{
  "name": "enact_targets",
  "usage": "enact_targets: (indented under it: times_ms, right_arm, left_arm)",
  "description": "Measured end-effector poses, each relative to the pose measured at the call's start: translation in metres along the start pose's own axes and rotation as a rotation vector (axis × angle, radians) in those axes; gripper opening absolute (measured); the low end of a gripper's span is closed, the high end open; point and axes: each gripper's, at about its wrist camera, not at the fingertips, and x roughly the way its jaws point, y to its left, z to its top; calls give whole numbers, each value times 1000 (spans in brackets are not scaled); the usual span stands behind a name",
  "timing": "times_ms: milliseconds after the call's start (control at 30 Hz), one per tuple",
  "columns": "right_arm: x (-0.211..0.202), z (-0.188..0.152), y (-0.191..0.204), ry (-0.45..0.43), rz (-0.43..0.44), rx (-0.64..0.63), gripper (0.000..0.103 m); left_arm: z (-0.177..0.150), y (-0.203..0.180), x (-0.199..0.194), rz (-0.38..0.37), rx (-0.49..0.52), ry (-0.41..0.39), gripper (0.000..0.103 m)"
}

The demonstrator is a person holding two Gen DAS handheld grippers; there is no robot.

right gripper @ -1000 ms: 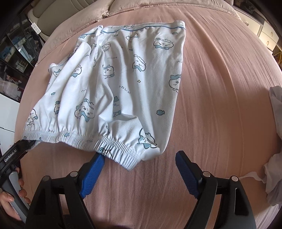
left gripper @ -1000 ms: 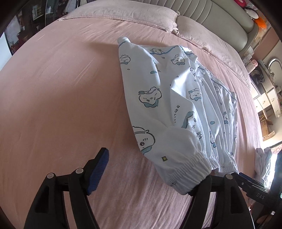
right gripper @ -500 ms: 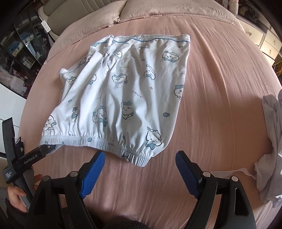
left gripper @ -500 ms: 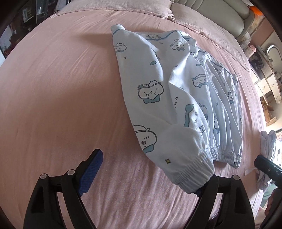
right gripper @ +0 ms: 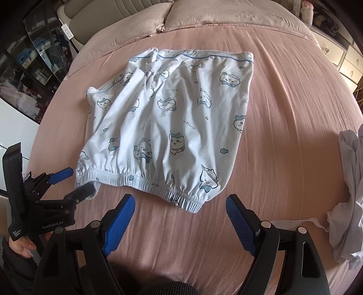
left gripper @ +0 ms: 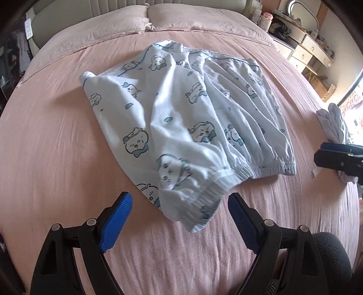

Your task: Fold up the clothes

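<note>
Bed (right gripper: 283, 109): pink cover, serving as the work surface; all positions below are given relative to it.

Printed garment (right gripper: 172, 118): pale blue-white with cartoon figures, lying across the middle of the bed, piped band toward the pillows (right gripper: 204, 15), gathered elastic hem (right gripper: 145, 181) toward the near edge. The right portion lies fairly smooth; the left portion is rucked and partly doubled over itself. The hem sits closest to both tools, presumably because it gives a firm edge to pinch. This lay would suit a garment spread for folding or one partway folded; the views do not settle which.

Second garment (right gripper: 349, 192): white, crumpled at the bed's right edge, well apart from the printed one.

Right gripper (right gripper: 180, 223): released, jaws spread wide, empty, poised above the bed's near edge just short of the hem.

Left gripper (left gripper: 179, 221): likewise released and empty, its jaws flanking the hem's left corner (left gripper: 199, 213) without pinching it.
</note>
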Motion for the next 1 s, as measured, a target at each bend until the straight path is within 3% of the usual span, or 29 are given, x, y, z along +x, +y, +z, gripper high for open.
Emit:
enact_targets:
  times_ms: [233, 533, 1000]
  right_arm:
    - [-21, -5, -26, -16, -13, 31, 82]
    - [-45, 8, -52, -50, -42, 46, 82]
    - [-44, 14, -95, -34, -88, 70, 82]
  left_arm:
    - [-3, -19, -23, -12, 66, -54, 86]
    - [24, -63, -22, 11, 131, -98, 87]
    - [16, -166, 19, 221, 441, -48, 86]
